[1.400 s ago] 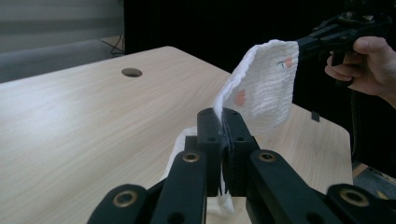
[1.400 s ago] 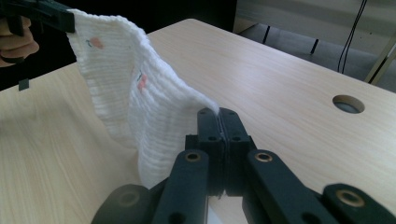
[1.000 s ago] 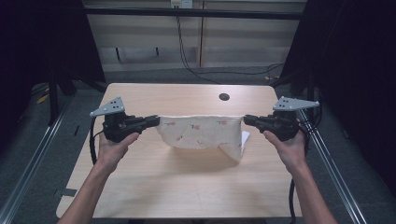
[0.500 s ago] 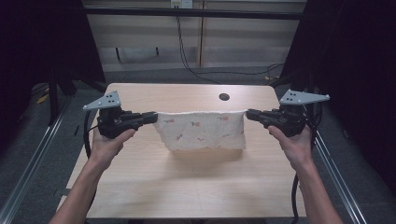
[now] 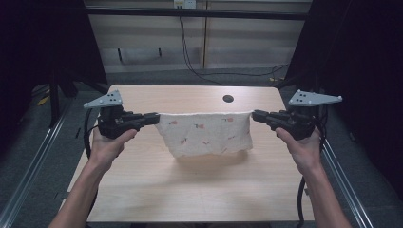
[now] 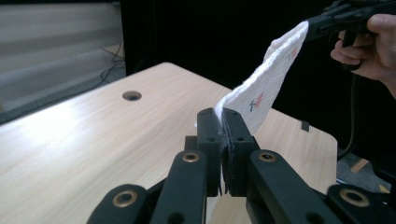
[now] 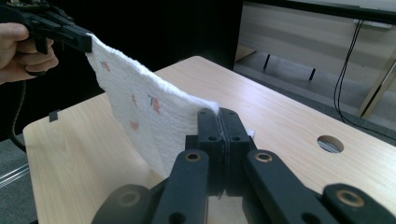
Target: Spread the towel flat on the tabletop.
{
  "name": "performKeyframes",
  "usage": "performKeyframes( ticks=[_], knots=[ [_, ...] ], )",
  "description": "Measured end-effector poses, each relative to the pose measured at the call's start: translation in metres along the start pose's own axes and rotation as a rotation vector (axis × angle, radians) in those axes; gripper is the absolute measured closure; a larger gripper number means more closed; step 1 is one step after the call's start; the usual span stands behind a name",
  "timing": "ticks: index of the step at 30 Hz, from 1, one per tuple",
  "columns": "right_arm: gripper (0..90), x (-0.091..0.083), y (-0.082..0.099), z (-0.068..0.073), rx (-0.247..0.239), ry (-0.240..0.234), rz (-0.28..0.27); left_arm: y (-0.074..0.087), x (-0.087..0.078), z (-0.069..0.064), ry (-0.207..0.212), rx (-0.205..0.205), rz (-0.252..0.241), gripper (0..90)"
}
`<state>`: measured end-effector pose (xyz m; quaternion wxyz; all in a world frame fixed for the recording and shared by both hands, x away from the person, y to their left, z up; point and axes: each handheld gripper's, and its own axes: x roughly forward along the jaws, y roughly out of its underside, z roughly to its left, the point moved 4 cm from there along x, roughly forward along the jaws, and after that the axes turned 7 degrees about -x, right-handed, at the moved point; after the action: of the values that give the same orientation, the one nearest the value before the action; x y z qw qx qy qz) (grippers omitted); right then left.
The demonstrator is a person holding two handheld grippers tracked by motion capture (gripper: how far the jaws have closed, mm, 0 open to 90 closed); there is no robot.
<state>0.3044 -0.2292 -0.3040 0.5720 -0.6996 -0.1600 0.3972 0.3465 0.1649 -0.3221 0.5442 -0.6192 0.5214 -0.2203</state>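
Note:
A white cloth (image 5: 204,134) with small red and green marks hangs stretched in the air above the wooden table (image 5: 190,190). My left gripper (image 5: 156,118) is shut on its upper left corner, and my right gripper (image 5: 254,115) is shut on its upper right corner. In the left gripper view the cloth (image 6: 261,95) runs from my shut left gripper (image 6: 222,114) up to the other gripper at the top right. Seen from the right gripper view, the cloth (image 7: 144,109) spans from my shut right gripper (image 7: 218,114) to the far hand.
A round hole (image 5: 228,99) sits in the tabletop near its far edge. Metal rails (image 5: 33,156) run along both sides of the table. Cables (image 5: 190,52) hang down the back wall.
Both grippers have lifted and moved apart, raising the cloth off the table and pulling its top edge taut between them.

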Motion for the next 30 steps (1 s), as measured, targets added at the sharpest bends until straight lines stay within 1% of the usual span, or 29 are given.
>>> performKeyframes(
  ticks=[3,4,6,8,9,11,12,13,14,16,17,19,20,21,22,24,25,26,27,28,29,30],
  knots=[
    [89.1,-0.006,-0.006,0.004,-0.016,-0.006,0.004,-0.007,-0.006,-0.006,0.014,0.017,-0.007,87.6],
    [89.2,-0.008,-0.007,0.004,-0.015,-0.011,0.002,-0.009,-0.008,-0.007,0.013,0.021,-0.009,87.6],
    [89.2,-0.010,-0.009,0.006,-0.019,-0.013,0.008,-0.013,-0.012,-0.010,-0.005,0.035,-0.009,87.6],
    [89.2,-0.012,-0.010,0.009,-0.024,-0.016,0.008,-0.015,-0.015,-0.013,-0.008,0.046,-0.008,87.6],
    [89.2,-0.013,-0.012,0.012,-0.026,-0.023,0.002,-0.016,-0.017,-0.015,-0.015,0.050,-0.008,87.6],
    [89.2,-0.017,-0.016,0.018,-0.042,-0.026,-0.003,-0.016,-0.022,-0.019,0.002,0.048,-0.025,87.6],
    [89.2,-0.020,-0.018,0.021,-0.050,-0.031,-0.009,-0.016,-0.025,-0.021,-0.008,0.060,-0.028,87.6],
    [89.2,-0.025,-0.021,0.027,-0.064,-0.037,-0.020,-0.015,-0.030,-0.026,0.002,0.065,-0.040,87.6],
    [89.2,-0.025,-0.021,0.027,-0.064,-0.037,-0.020,-0.015,-0.030,-0.026,0.002,0.065,-0.040,87.6],
    [89.2,-0.030,-0.024,0.033,-0.073,-0.046,-0.027,-0.015,-0.033,-0.031,0.002,0.075,-0.043,87.6],
    [89.2,-0.032,-0.025,0.037,-0.077,-0.046,-0.027,-0.014,-0.034,-0.033,0.007,0.081,-0.041,87.6],
    [89.2,-0.037,-0.027,0.045,-0.084,-0.060,-0.033,-0.015,-0.034,-0.036,0.004,0.093,-0.032,87.6],
    [89.2,-0.037,-0.027,0.045,-0.084,-0.060,-0.033,-0.015,-0.032,-0.037,0.011,0.087,-0.030,87.6],
    [89.2,-0.037,-0.026,0.046,-0.079,-0.069,-0.033,-0.015,-0.031,-0.035,-0.007,0.086,-0.018,87.6],
    [89.2,-0.037,-0.024,0.046,-0.078,-0.067,-0.032,-0.014,-0.029,-0.032,-0.030,0.077,-0.005,87.6],
    [89.1,-0.033,-0.018,0.044,-0.075,-0.061,-0.011,-0.011,-0.022,-0.023,-0.033,0.043,0.012,87.6],
    [89.2,-0.031,-0.014,0.040,-0.073,-0.051,-0.001,-0.008,-0.017,-0.018,-0.044,0.029,0.024,87.6],
    [89.2,-0.028,-0.009,0.037,-0.053,-0.059,0.002,-0.005,-0.012,-0.013,-0.046,0.024,0.042,87.6],
    [89.1,-0.024,-0.003,0.033,-0.049,-0.051,0.010,-0.001,-0.006,-0.009,-0.050,0.033,0.039,87.6],
    [89.1,-0.020,0.003,0.029,-0.043,-0.037,0.028,0.003,0.000,-0.005,-0.062,0.056,0.049,87.6],
    [89.2,-0.016,0.009,0.024,-0.032,-0.037,0.039,0.007,0.006,-0.001,-0.059,0.051,0.070,87.6],
    [89.1,-0.011,0.015,0.020,-0.016,-0.041,0.046,0.011,0.013,0.003,-0.068,0.039,0.085,87.6]
  ],
)
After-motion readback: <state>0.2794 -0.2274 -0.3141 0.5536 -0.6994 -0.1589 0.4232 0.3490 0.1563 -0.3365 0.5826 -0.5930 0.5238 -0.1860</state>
